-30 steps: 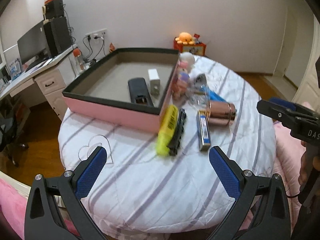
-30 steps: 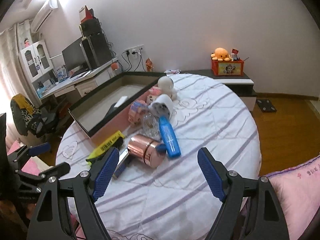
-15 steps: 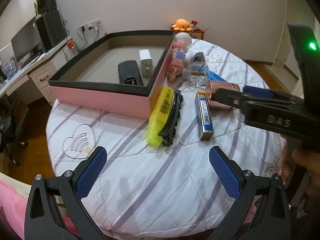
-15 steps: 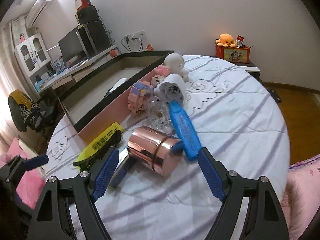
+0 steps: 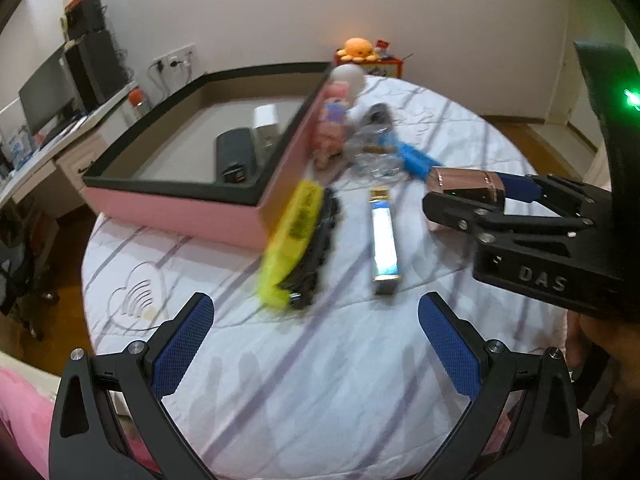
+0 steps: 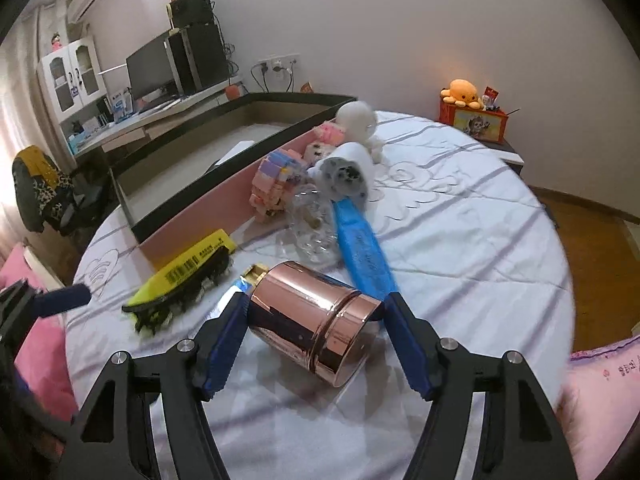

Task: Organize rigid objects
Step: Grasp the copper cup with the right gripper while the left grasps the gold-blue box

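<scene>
Now, with your right gripper (image 6: 314,346) jaws spread around the copper can (image 6: 310,322) lying sideways on the bed (image 6: 460,240), close squarely across its body so it cannot roll, left gripper (image 5: 316,346) idle and open.

The canister (image 6: 316,322) lies on the table (image 6: 460,240), right of the box (image 6: 208,184), between the right gripper's (image 6: 316,344) fingers (image 6: 224,344).

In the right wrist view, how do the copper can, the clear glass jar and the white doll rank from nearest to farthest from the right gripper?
1. Copper can, between the right gripper fingers.
2. Clear glass jar, just behind.
3. White doll, far back beside the pink box.
</scene>
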Available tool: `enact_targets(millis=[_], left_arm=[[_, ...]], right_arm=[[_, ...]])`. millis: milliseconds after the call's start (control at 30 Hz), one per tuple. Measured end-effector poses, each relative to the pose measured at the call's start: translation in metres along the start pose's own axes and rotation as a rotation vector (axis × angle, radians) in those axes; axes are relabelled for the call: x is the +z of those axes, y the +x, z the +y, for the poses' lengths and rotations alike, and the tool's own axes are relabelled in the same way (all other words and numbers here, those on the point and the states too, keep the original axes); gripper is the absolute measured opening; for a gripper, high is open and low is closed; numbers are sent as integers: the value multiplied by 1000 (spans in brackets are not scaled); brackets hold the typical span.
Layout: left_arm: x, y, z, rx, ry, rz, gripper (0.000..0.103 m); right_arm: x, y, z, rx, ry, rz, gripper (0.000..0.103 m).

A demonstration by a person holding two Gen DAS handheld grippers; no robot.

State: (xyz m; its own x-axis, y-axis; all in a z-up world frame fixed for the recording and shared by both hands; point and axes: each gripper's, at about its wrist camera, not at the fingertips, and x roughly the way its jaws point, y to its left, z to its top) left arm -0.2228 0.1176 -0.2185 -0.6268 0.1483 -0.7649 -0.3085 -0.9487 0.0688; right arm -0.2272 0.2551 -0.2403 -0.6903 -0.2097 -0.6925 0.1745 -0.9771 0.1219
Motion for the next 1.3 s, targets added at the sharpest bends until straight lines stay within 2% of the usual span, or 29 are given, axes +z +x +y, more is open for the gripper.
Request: enact_targets(millis=[133,233,300,367,400,467,500,533,567,633,700,733,833,1067,1167,1300], left_arm=[[6,-1,-17,-2,2,-44,103],[13,1,-28,14,-2,-64,95],[18,9,-36,14,17,-42,82],[21,20,-41,19,25,-10,76],[22,27,-43,21,22,5,70],[23,38,-43,13,-3,43,57],[24,43,-42,-11,-30,58,56],[24,46,-41,-24,-40,66,53],[24,49,-42,-29,-46,72,44],[25,50,-46,-27,-27,63,36],[25,51,-48,-41,-20,65,21],[25,51,-47,-40,-30,61,18],[21,47,-40,-60,-78,73,15],[3,30,-33,-106,-62,115,17],[5,33,-33,-90,-76,108,19],[11,39,-43,-45,-27,88,25]], right_arm=[[-7,-20,-24,-46,14,-19,70],[-13,-28,-46,-51,50,-19,70],[-15,-28,-55,-47,67,-18,70],[-17,-28,-62,-24,80,-20,70],[-17,-27,-64,-14,80,-21,70],[-17,-27,-66,4,81,-24,70],[-17,-25,-67,10,80,-26,70],[-16,-25,-67,17,79,-27,70],[-16,-23,-68,23,78,-28,70],[-17,-21,-70,34,82,-29,70],[-17,-19,-71,43,80,-31,70],[-17,-19,-71,47,79,-32,70],[-18,-19,-72,55,79,-35,70],[-24,-20,-57,135,46,-24,70],[-25,-18,-52,123,40,-30,70],[-29,-11,-50,107,46,-11,71]])
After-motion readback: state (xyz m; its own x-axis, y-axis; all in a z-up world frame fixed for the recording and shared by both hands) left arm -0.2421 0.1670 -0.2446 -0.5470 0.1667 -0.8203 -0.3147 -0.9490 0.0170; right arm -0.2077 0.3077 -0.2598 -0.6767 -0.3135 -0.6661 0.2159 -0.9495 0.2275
